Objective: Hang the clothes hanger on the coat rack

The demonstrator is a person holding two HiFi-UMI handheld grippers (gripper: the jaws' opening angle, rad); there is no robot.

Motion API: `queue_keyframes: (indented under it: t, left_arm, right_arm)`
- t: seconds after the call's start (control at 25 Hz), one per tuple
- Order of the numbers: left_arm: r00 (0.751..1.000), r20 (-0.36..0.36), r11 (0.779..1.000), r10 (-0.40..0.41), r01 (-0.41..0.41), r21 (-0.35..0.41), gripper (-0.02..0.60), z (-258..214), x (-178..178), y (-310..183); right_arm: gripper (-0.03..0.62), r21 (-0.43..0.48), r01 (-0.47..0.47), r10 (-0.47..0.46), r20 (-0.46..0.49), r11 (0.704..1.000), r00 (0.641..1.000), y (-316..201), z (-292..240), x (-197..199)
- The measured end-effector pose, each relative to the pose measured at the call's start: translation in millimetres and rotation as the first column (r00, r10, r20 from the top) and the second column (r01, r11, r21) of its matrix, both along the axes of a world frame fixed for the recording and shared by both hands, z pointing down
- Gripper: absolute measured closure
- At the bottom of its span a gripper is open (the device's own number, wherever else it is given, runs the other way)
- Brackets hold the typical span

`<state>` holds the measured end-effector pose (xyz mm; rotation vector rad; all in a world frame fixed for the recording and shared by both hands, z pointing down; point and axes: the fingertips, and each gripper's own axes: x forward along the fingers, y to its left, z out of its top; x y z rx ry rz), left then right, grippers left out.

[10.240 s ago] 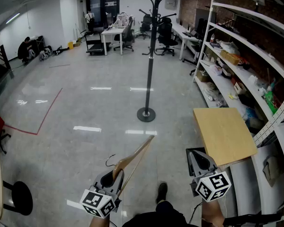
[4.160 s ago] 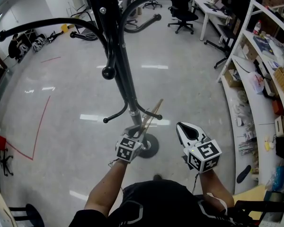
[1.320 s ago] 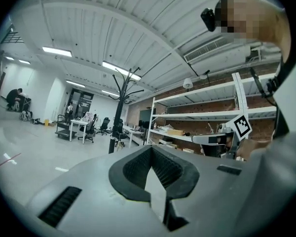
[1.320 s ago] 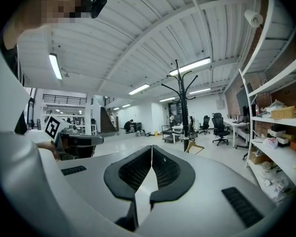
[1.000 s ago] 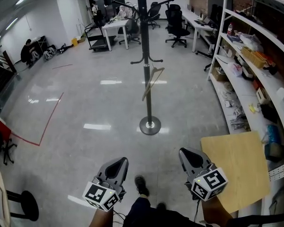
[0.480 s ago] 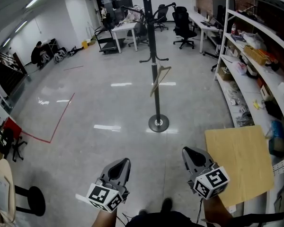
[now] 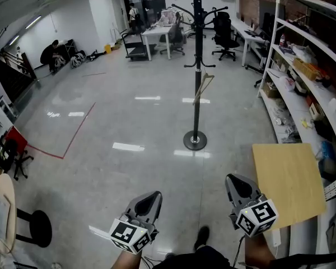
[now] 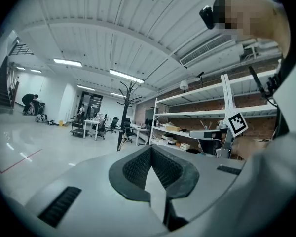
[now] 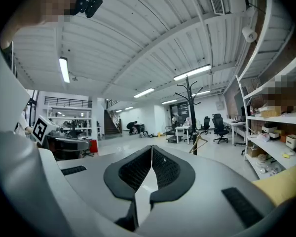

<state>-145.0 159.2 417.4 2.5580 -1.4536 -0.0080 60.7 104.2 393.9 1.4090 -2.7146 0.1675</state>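
Low in the head view, both grippers are held out in front of the person, side by side and apart, both pointing forward across the room with marker cubes toward the body. Left gripper: jaws pressed together, nothing between them in its own view. Right gripper: the same, pads meeting along a closed seam, empty. A forearm shows under each, and one shoe on the floor between them.

Clothes hanger: wooden, hung on a lower hook of the coat rack, tilted, lying against the right side of the pole. It is well apart from both grippers, ahead and somewhat nearer the right one's line. The right gripper view catches it just beside the pole, beyond its jaws.

The rack stands upright on a round base, on glossy grey floor with striplight reflections. A red tape line runs at left. A pale wooden board lies beside the right gripper, under white shelving against a brick wall. Desks and office chairs stand at the far end; a person crouches by the left wall.
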Motion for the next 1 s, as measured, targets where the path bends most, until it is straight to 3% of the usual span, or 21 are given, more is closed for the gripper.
queue_keyframes:
  t: [0.16, 0.48, 0.72, 1.0]
  left_arm:
    - [1.000, -0.010, 1.000, -0.001, 0.001, -0.010, 0.581, 5, -28, 41]
    - [0.998, -0.053, 0.999, 0.046, -0.046, -0.008, 0.581, 7, -47, 109]
    - [0.997, -0.024, 0.997, 0.072, -0.072, 0.029, 0.581, -12, -36, 150]
    - [0.998, -0.041, 0.998, 0.047, -0.045, 0.042, 0.581, -24, 9, 206]
  right_arm:
    - [0.586, -0.010, -0.016, 0.016, -0.002, 1.000, 1.000, 48, 4, -24]
    - [0.586, -0.005, -0.043, 0.042, -0.047, 0.999, 0.998, 130, -6, -44]
    - [0.586, 0.034, -0.042, 0.042, -0.006, 0.999, 0.999, 172, -21, -39]
    - [0.586, 0.044, -0.022, 0.021, 0.021, 0.999, 1.000, 228, -23, 7]
